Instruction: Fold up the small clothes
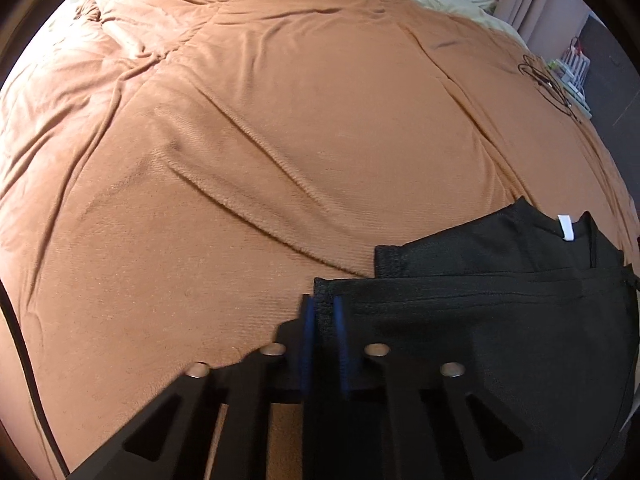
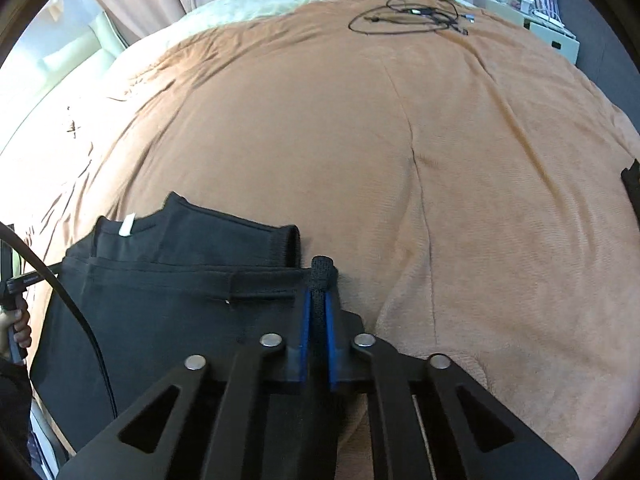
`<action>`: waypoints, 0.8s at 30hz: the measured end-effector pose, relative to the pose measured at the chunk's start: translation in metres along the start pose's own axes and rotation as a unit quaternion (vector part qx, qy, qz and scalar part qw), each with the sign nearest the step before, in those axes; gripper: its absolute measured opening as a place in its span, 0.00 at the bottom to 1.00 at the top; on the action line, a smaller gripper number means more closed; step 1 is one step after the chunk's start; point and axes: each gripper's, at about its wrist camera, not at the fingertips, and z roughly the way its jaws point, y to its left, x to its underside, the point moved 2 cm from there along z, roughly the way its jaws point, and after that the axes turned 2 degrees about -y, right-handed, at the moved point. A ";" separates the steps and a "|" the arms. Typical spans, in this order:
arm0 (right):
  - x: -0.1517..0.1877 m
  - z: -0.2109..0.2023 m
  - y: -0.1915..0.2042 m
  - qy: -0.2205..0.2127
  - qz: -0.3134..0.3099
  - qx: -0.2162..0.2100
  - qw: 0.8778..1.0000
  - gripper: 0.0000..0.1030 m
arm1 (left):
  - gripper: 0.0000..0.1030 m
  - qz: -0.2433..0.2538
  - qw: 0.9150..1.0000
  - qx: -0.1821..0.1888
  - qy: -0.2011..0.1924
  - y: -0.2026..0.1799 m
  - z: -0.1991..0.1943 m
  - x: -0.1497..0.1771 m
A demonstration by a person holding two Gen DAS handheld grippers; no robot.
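Both tools pinch corners of the black garment (image 1: pixel 480 300): left tool (image 1: pixel 323 312), right tool (image 2: pixel 319 300); uneven pulling risks a crooked fold or slipped corner on the bed (image 1: pixel 280 120).

Left tongs (image 1: pixel 323 312) pinched narrow on cloth, right tongs (image 2: pixel 319 300) clamped tight on cloth, both reaching forward

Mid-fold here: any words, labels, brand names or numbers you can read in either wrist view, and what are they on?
No text can be read in either view.
White tag at the black garment waistband: no print visible.
Handle at the right view's left edge: faint marking, too small to read.
Boxes beside the bed: too blurred for any text.
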 end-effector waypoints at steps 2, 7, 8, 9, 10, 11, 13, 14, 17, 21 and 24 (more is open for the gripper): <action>0.000 -0.008 0.001 -0.012 -0.003 -0.001 1.000 0.01 | 0.05 0.004 1.000 -0.009 -0.012 0.000 -0.007 0.001; -0.003 -0.034 0.004 -0.042 -0.007 -0.005 0.999 0.01 | 0.05 -0.008 0.999 -0.005 -0.054 0.008 -0.039 -0.008; 0.000 -0.045 0.000 -0.049 -0.007 -0.004 0.999 0.01 | 0.05 -0.009 0.998 -0.005 -0.060 0.008 -0.043 -0.011; 0.004 -0.059 0.002 -0.053 -0.006 -0.003 0.999 0.01 | 0.05 -0.008 0.998 -0.007 -0.065 0.008 -0.047 -0.013; 0.006 -0.065 0.003 -0.058 -0.006 -0.001 0.998 0.01 | 0.05 -0.009 0.997 -0.009 -0.070 0.007 -0.052 -0.015; 0.006 -0.067 0.004 -0.060 -0.005 0.000 0.998 0.01 | 0.05 -0.011 0.997 -0.010 -0.073 0.007 -0.053 -0.018; 0.007 -0.073 0.007 -0.064 -0.004 0.001 0.998 0.01 | 0.05 -0.014 0.997 -0.014 -0.079 0.007 -0.054 -0.026; 0.007 -0.074 0.008 -0.065 -0.003 0.003 0.998 0.01 | 0.05 -0.014 0.997 -0.016 -0.081 0.005 -0.052 -0.029; 0.003 -0.073 0.010 -0.065 0.001 0.006 0.998 0.01 | 0.05 -0.016 0.996 -0.017 -0.081 -0.001 -0.048 -0.033; -0.002 -0.071 0.007 -0.061 0.007 0.012 0.998 0.01 | 0.05 -0.014 0.996 -0.022 -0.082 -0.001 -0.045 -0.041; -0.008 -0.064 0.006 -0.060 0.012 0.015 0.998 0.01 | 0.05 -0.013 0.996 -0.030 -0.080 -0.002 -0.037 -0.046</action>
